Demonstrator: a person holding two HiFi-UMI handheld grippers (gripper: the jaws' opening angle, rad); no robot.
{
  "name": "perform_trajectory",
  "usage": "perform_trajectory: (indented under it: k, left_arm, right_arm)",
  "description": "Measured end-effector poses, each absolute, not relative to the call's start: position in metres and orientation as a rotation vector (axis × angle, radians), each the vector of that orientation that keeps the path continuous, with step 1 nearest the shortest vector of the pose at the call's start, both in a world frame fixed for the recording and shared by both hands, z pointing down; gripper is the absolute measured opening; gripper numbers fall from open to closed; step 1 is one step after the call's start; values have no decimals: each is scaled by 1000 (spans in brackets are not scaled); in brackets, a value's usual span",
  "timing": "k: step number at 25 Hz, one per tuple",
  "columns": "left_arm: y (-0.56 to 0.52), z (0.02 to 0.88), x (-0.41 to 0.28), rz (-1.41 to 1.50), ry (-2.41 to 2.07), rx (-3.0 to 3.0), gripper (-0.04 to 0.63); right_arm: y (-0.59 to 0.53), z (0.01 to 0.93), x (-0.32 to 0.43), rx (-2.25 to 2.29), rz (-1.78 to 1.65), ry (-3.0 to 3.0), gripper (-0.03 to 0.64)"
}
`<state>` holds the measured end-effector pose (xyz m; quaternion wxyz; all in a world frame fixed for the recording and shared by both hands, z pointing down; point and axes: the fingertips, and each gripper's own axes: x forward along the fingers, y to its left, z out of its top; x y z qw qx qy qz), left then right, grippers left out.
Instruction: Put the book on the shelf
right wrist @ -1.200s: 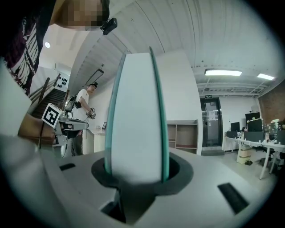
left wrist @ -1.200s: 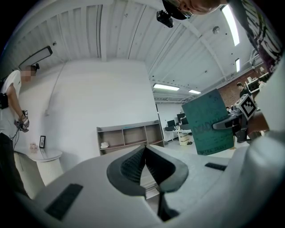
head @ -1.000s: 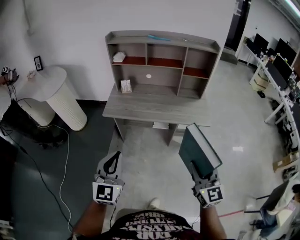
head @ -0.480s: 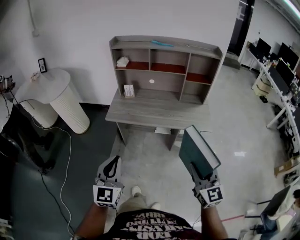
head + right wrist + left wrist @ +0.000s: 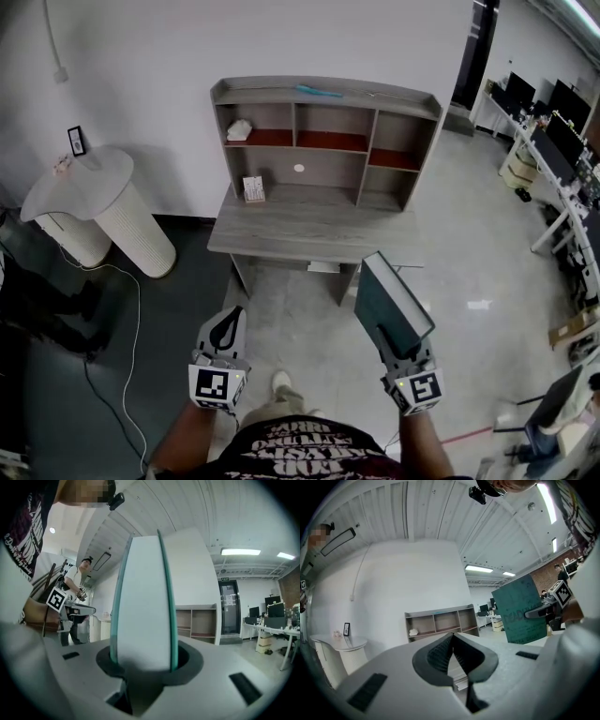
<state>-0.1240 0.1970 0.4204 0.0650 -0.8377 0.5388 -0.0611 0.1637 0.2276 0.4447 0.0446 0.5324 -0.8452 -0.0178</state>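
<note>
Teal book [image 5: 392,302] is standing upright, pinched at its lower end by the right gripper [image 5: 401,349], well short of the bench [image 5: 309,246] front edge. Left gripper [image 5: 225,330] is pressed together, empty. Judging: the approach to the shelf [image 5: 328,94] is calling for a vertical spine and a steady pinch. The middle compartment is looking free, but its depth is unclear from here.

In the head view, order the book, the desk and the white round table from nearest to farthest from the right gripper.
1. Book, held in the right gripper jaws.
2. Desk, straight ahead.
3. Round table, far left by the wall.
</note>
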Motion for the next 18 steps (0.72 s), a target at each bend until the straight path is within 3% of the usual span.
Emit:
perform_trajectory:
  k: [18]
  left_arm:
    - [174, 433, -148, -209, 1639, -2550, 6]
  right_arm:
    - [200, 449, 138, 1601, 9, -2602, 164]
